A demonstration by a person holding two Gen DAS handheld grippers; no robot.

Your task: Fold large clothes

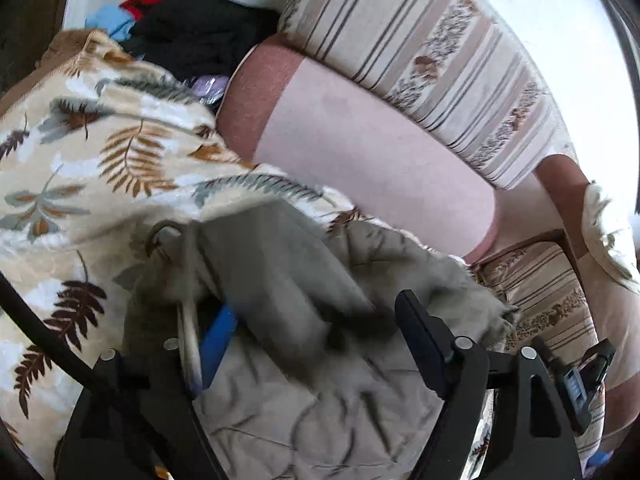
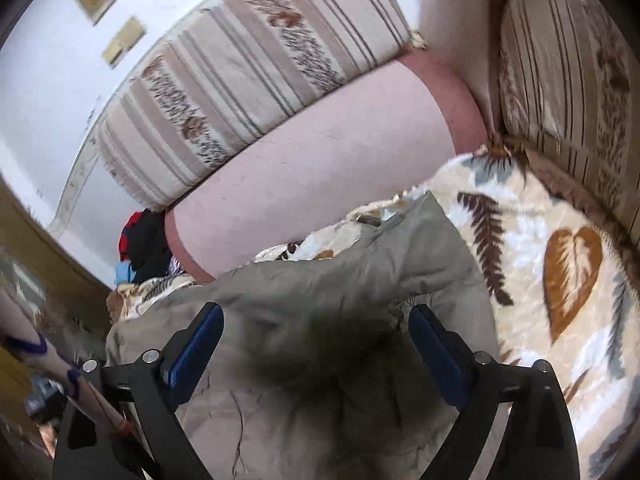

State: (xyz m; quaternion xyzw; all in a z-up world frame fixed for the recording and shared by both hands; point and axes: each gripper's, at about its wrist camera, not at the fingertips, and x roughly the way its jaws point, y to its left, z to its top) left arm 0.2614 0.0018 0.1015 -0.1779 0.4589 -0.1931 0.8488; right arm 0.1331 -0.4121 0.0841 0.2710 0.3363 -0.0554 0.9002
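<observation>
Lying on leaf-print blanket (image 2: 540,240), grey jacket (image 2: 320,300); tools wide.

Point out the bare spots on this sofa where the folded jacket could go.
Free: the leaf-print blanket to the right of the grey jacket, bordered by the striped side cushion and the pink bolster. Crowded: the far end beyond the bolster, where the clothes pile sits.
</observation>
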